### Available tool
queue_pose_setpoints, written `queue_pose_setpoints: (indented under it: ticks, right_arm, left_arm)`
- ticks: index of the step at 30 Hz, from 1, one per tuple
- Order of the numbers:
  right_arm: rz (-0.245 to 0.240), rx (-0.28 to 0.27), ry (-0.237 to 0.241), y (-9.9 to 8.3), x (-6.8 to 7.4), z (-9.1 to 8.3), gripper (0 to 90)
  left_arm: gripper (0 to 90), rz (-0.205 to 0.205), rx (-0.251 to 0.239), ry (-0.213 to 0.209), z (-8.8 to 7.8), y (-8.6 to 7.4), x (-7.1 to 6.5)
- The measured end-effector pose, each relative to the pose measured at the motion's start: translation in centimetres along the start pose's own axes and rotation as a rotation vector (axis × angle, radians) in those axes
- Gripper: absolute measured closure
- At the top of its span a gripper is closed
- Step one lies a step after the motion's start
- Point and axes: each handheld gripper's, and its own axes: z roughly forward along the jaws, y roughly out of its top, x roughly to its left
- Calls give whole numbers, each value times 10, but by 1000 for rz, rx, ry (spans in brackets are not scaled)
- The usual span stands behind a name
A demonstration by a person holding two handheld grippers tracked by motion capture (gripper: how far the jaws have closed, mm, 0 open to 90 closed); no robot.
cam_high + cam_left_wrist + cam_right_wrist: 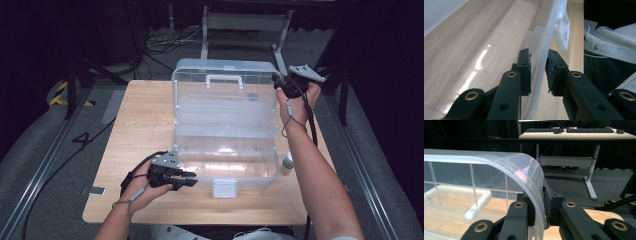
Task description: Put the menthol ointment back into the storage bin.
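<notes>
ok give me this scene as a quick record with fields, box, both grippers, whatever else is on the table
box: clear plastic box on the wooden table, open
lid: lid upright, white handle on it
latch: white latch on the front wall
left gripper: left gripper astride the front wall near its left corner, pads on it
right gripper: right gripper clamped on the lid's right corner
other: small bottle right of the box
</notes>
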Motion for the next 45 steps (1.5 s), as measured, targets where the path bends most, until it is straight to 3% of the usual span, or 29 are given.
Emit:
queue_pose_setpoints:
  ticks: [45]
  right_arm:
    - [44,44,59,-13,-21,47,808]
  left_arm:
    - [749,-33,-18,-28,0,-1,3]
